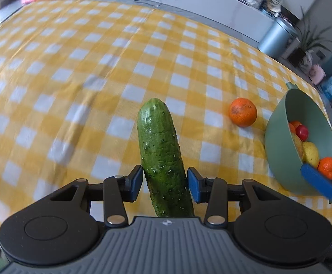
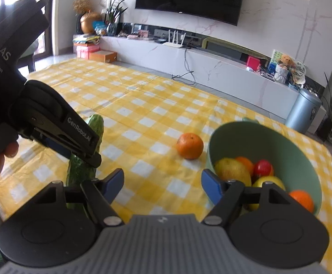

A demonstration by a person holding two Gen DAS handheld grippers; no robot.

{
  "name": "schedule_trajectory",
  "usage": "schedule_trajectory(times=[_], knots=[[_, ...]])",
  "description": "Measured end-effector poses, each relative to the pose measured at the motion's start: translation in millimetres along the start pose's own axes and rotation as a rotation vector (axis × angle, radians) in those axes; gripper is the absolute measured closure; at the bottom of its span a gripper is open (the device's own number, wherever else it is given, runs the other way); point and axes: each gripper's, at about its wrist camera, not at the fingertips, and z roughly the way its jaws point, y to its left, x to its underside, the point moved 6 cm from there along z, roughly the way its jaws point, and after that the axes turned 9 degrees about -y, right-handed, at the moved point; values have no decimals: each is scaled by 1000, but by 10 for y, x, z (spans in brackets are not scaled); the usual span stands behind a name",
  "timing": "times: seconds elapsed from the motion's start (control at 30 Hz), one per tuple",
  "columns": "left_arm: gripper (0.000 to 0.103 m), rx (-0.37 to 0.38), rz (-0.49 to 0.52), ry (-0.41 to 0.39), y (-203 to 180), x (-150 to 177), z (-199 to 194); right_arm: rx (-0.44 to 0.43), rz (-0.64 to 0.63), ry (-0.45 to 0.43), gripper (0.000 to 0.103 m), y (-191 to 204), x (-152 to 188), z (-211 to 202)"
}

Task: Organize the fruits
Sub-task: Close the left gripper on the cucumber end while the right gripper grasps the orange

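Checked tablecloth (image 1: 74, 68); cucumber (image 1: 161, 155) clamped in left tool (image 1: 164, 183).

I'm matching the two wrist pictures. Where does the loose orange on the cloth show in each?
Left wrist: the orange sits right of centre, left of the bowl.
Right wrist: the orange sits at centre, just left of the bowl.
Shared landmark: the cucumber.
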Motion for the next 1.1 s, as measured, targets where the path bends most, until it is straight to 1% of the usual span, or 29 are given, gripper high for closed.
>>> schedule_trajectory(times=[0.1,0.2,0.27,0.33,0.53,0.73,0.83,0.97,1.07,1.1], knots=[[55,18,60,-8,-37,-96,64,-30,-57,18,33,-38,-163,109],[56,19,123,-16,-90,-160,138,-65,-110,52,33,-74,-306,266],[56,29,138,-13,-98,-175,198,-78,-149,85,33,-99,-367,404],[56,47,135,-3,-84,-175,255,-91,-192,118,37,-109,-402,542],[57,83,120,5,-32,-154,334,-114,-269,202,42,-146,-415,889],[57,99,125,6,-18,-152,324,-142,-332,275,44,-141,-396,1162],[57,110,106,25,-5,-149,313,-149,-365,317,44,-158,-385,1264],[57,134,87,23,-14,-149,273,-167,-347,375,44,-205,-367,1380],[51,136,82,48,-34,-114,305,-164,-346,402,46,-237,-346,1468],[51,129,84,50,-39,-100,321,-163,-346,410,48,-245,-345,1493]])
